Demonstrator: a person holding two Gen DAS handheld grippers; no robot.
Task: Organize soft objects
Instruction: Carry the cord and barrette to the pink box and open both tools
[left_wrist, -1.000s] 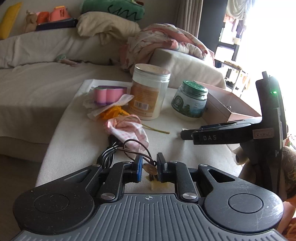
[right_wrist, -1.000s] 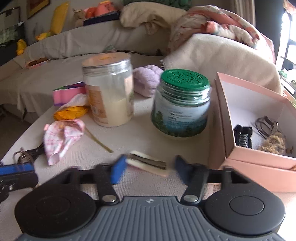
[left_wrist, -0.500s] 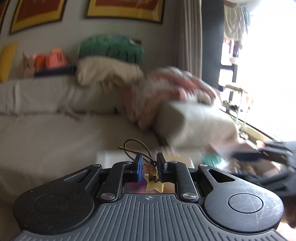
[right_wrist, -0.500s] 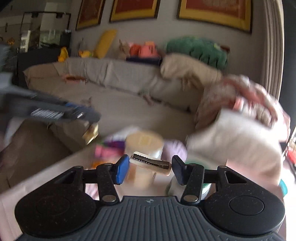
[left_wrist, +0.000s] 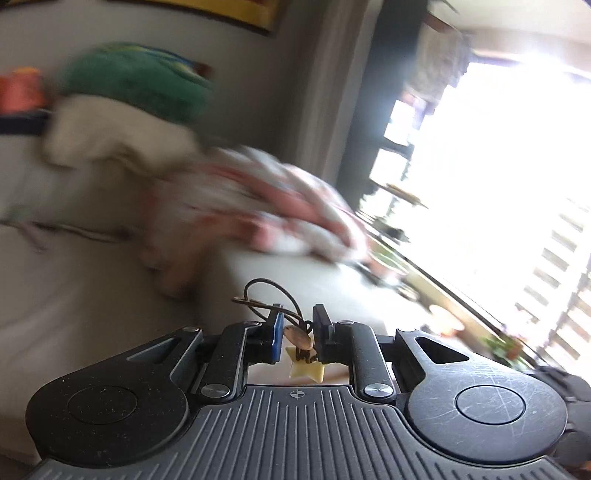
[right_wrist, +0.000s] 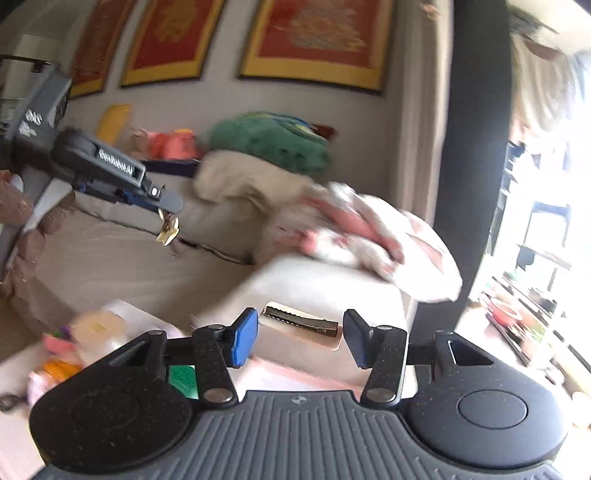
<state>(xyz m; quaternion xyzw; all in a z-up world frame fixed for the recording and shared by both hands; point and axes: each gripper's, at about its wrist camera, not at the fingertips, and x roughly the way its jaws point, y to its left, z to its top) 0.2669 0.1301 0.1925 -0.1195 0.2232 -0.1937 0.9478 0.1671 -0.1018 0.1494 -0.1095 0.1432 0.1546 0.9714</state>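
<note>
On the far left, the left gripper (right_wrist: 162, 206) is up in the air above the couch (right_wrist: 110, 266). Its jaws are squeezed shut on a thin brown hair tie (left_wrist: 269, 299). A little yellow star charm (left_wrist: 306, 369) hangs down from the tie under the jaws. The tie is thin and the star swings, so it could slip out and fall on the couch or the floor if the hand jerks.

Low on the left, blurry, sits the table (right_wrist: 125, 310) with a pale jar (right_wrist: 96, 328) and some pink and orange soft things. They are near the bottom edge and hard to make out.

In the middle, the right gripper (right_wrist: 299, 332) is about half shut on a flat hair clip (right_wrist: 299, 321). The clip lies sideways between the two pads. Its left end looks to touch the blue pad (right_wrist: 243, 339). At its right end it is hard to tell if the other pad presses on it. The hold is only on the ends, so the clip could turn or drop.

Behind, a green cushion (right_wrist: 266, 140) sits on a cream one, and to the right lies a pink and white blanket (right_wrist: 369, 236). Both views are smeared, so the hands seem to be going fast. A quick swing could shake either small thing loose, or bump the jar when the hands come down.
</note>
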